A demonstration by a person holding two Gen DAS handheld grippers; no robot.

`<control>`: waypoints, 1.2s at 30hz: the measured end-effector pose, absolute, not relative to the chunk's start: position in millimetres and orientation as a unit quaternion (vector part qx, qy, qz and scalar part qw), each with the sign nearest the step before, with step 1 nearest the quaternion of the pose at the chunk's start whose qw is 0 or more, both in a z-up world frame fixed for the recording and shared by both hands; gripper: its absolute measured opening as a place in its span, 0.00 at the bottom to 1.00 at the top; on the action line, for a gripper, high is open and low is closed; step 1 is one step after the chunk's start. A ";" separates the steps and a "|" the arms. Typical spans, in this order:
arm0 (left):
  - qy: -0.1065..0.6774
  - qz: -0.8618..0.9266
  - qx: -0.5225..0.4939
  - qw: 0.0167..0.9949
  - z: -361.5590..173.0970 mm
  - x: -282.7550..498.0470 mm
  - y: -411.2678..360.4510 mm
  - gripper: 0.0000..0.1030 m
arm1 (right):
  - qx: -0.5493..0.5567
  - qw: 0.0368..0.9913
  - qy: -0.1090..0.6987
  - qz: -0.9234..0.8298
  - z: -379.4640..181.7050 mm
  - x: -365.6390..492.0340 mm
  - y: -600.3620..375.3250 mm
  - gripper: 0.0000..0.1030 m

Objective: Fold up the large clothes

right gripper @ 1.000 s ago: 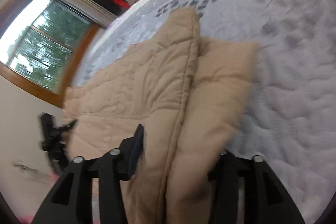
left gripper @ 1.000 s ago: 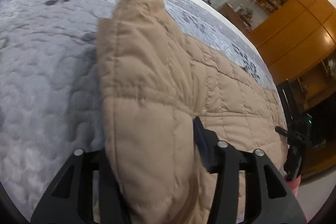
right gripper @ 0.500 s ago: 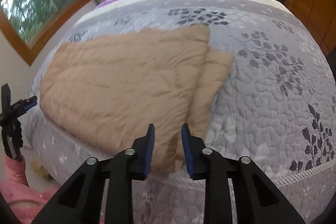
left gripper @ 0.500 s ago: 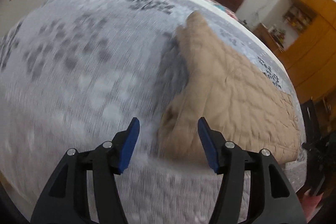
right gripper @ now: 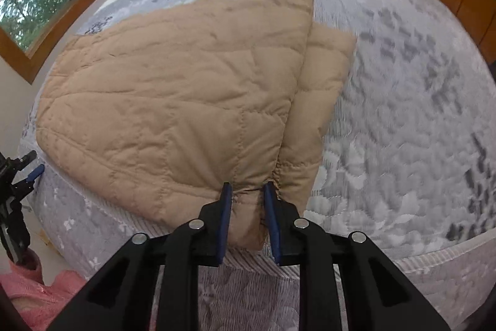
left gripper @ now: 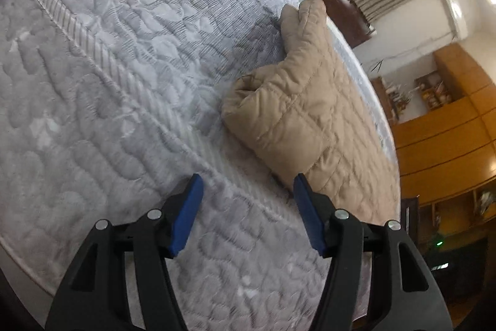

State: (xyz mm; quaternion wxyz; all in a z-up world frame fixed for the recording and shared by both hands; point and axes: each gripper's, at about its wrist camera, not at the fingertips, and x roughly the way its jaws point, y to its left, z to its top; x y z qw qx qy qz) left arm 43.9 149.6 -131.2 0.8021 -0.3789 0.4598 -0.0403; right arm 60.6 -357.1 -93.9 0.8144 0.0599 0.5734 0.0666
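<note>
My left gripper (left gripper: 246, 180) hung over the grey bed cover (left gripper: 108, 82). Its fingers were spread apart and nothing was between them. The right finger was just beside the near corner of the tan puffy coat (left gripper: 297, 114), but I could not tell if it touched. The coat lay folded on the bed, close to the edge nearest me.

The first thing that could go wrong was on this side. The puffy end of the coat stood up in a fat lump. If I left it alone, it could spring open, because thick stuffing pushes back. If I moved the open fingers across carelessly, they could catch that corner and drag the fold loose.

Over on the right, my right gripper (right gripper: 246, 188) was closing its fingers on the near edge of the coat (right gripper: 186, 98), and tan cloth was bunched between them. That bit hung a little over the side of the bed. I thought the grip held only a small pinch. If I pulled hard, the slippery cloth could slide out. If I pulled toward me, the whole coat could slip off the bed to the floor, where something pink (right gripper: 31, 284) lay.

The under layer (right gripper: 328, 76) stuck out to the right, so the next fold could come out crooked.
</note>
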 end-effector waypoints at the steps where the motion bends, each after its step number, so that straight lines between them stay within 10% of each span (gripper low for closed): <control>1: 0.453 -0.045 -0.386 0.803 -130.4 45.1 148.0 0.58 | 0.061 0.814 0.573 0.067 -95.9 60.8 -357.2 0.21; 13: 0.414 -0.048 -0.439 0.796 -135.8 77.1 139.7 0.58 | 0.080 0.809 0.578 0.073 -94.0 63.7 -362.3 0.21; 20: 0.410 -0.028 -0.490 0.769 -152.5 80.7 146.1 0.20 | 0.089 0.807 0.579 0.079 -95.6 63.9 -366.1 0.21; 36: 0.409 -0.025 -0.433 0.803 -143.2 84.9 133.7 0.09 | 0.104 0.806 0.576 0.089 -100.5 64.1 -370.3 0.21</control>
